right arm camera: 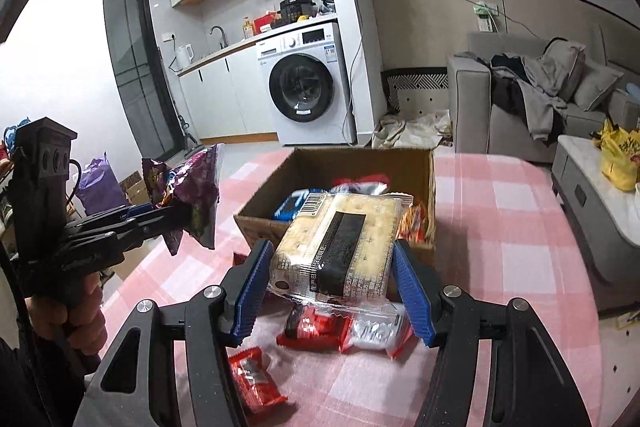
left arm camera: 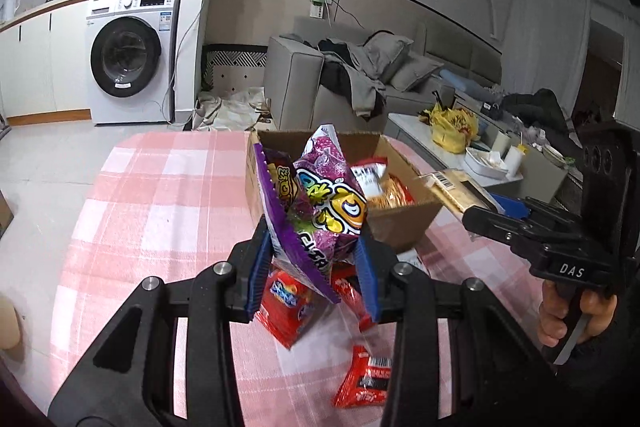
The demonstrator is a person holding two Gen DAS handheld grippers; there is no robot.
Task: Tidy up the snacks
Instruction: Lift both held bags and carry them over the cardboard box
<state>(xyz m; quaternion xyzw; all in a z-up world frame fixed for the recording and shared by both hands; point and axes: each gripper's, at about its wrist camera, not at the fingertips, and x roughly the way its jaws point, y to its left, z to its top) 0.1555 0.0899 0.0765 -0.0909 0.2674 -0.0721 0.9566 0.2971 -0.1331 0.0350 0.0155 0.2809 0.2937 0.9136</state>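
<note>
My left gripper (left arm camera: 314, 247) is shut on a purple snack bag (left arm camera: 320, 203) and holds it above the table, just before the open cardboard box (left arm camera: 404, 223). My right gripper (right arm camera: 334, 255) is shut on a clear-wrapped cracker pack (right arm camera: 340, 247) and holds it over the near edge of the box (right arm camera: 264, 195). The box holds several snack packs. Red snack packets (left arm camera: 286, 301) (right arm camera: 316, 327) lie on the pink checked tablecloth (left arm camera: 160, 195) under both grippers. The right gripper with the crackers shows at the right of the left wrist view (left arm camera: 472, 215), and the left gripper with the purple bag at the left of the right wrist view (right arm camera: 176, 215).
The table (right arm camera: 500, 227) is round; its far edge lies just behind the box. A low side table (right arm camera: 592, 187) with a yellow bag (right arm camera: 620, 155) stands right. A grey sofa (right arm camera: 520, 107) and a washing machine (right arm camera: 304, 87) are beyond.
</note>
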